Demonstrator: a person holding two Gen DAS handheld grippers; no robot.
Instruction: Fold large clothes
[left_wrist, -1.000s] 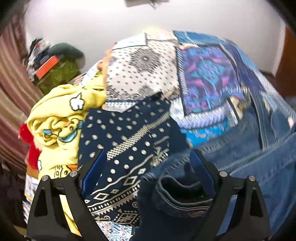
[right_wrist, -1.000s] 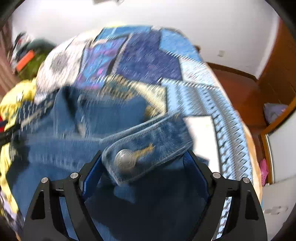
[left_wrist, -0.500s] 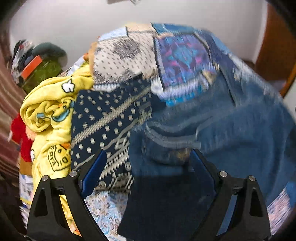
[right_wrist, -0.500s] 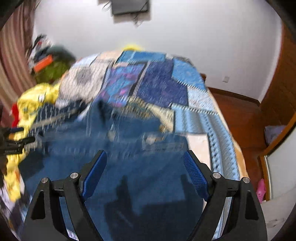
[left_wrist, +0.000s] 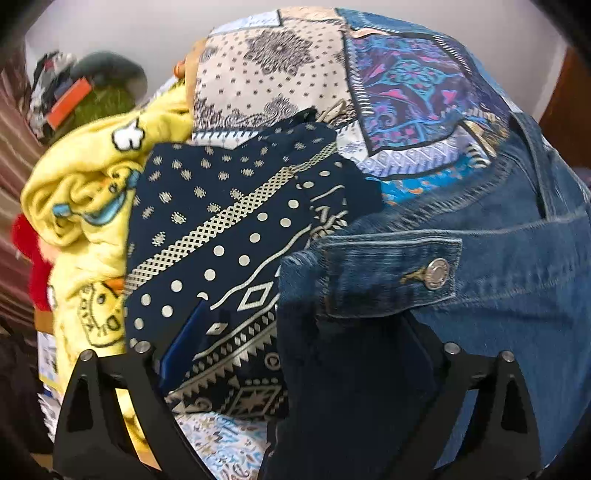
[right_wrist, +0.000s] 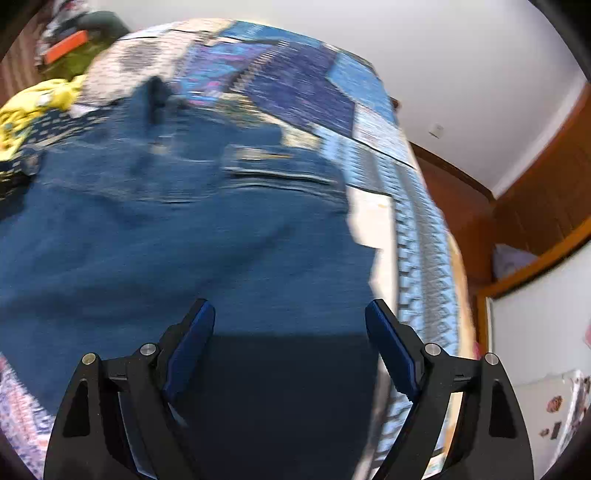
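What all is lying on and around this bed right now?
blue denim jacket: one, spread on the bed under both grippers, a buttoned cuff tab toward the left gripper
navy patterned cloth: one, navy with pale dots and bands, left of the denim
yellow cartoon-print blanket: one, bunched at the bed's left edge
red fuzzy item: one, beside the yellow blanket
patchwork bedspread: one, blue, purple and cream, covering the bed
green pile with orange item: far left corner
left gripper: black with blue pads, jaws opening, denim between them
right gripper: same make, open above the denim
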